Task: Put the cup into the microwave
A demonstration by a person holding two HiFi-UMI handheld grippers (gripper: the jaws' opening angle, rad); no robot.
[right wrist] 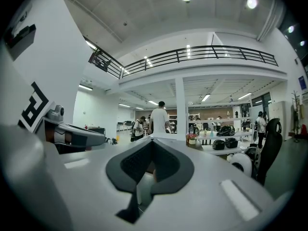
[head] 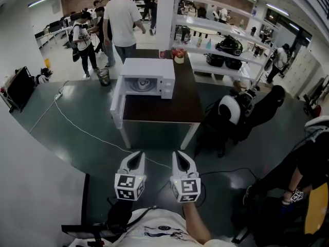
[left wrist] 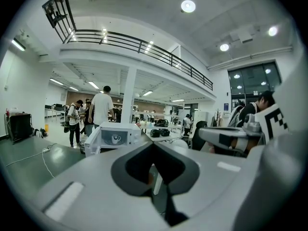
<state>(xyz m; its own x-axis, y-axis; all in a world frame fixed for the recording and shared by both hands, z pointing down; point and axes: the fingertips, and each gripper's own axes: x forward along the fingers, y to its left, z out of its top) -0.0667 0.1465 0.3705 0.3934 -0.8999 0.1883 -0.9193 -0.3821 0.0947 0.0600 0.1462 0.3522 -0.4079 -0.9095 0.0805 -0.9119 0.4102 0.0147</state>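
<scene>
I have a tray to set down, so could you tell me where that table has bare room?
The table is bare in its near half, in front of the microwave, and in the strip to the microwave's right. Its far end is crowded: a flower pot and a small red can.

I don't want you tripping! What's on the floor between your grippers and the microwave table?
In the head view, it is mostly bare dark floor, with a thin white cable crossing it just ahead of the left gripper.
</scene>
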